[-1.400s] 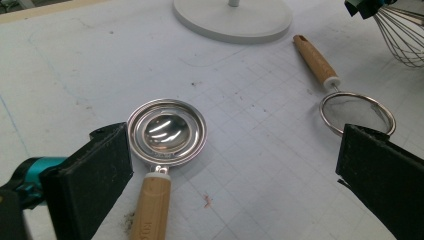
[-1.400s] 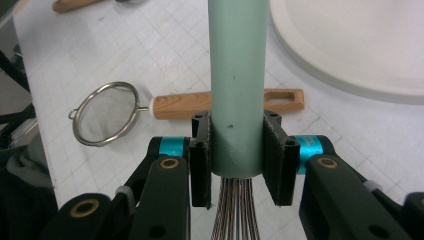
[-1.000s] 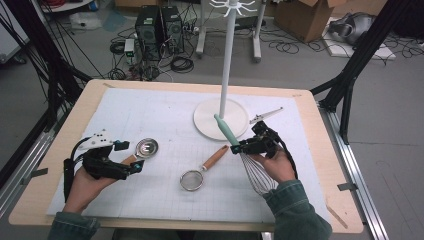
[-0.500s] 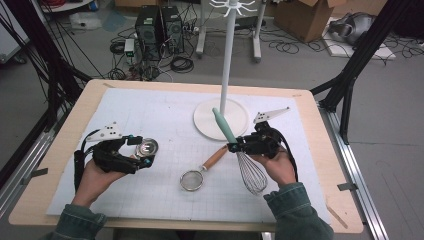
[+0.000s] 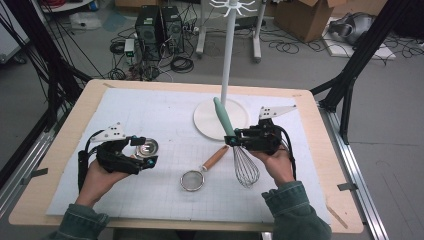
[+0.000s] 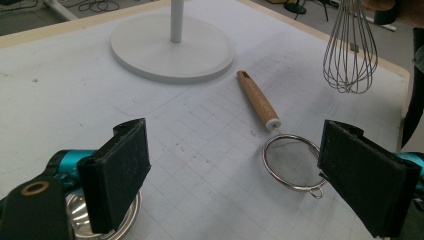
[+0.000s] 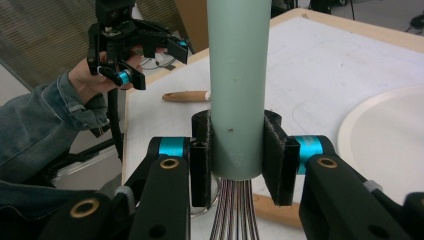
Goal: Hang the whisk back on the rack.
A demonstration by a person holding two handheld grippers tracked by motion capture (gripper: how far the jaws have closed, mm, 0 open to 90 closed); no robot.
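Left gripper point(image 5: 145, 152): black, held in the person's left hand at the near left of the table; its jaws stand wide apart with nothing pressed between them, and they have just been closing a little.
Small steel cup point(image 5: 147, 148): a round, shiny metal cup on the white gridded mat, lying between the left gripper's jaws in the high view; in the left gripper view its rim point(image 6: 125, 220) shows just under the left jaw, and whether that jaw touches it I cannot tell.
Mesh strainer point(image 5: 192, 180): a round wire sieve with a brown wooden handle, lying flat on the mat near the middle, handle pointing far and right.
White stand point(image 5: 206, 117): a round white base with a thin upright pole, at the far middle of the table.
Whisk point(image 5: 245, 165): steel wire loops with a pale green handle point(image 7: 237, 85), lifted off the mat right of the strainer, handle slanting far and left, wires hanging near.
Right gripper point(image 5: 234, 140): black, in the person's right hand; its jaws are clamped on the green handle just above the wires.
Table point(image 5: 320, 135): light wood, carrying the mat.
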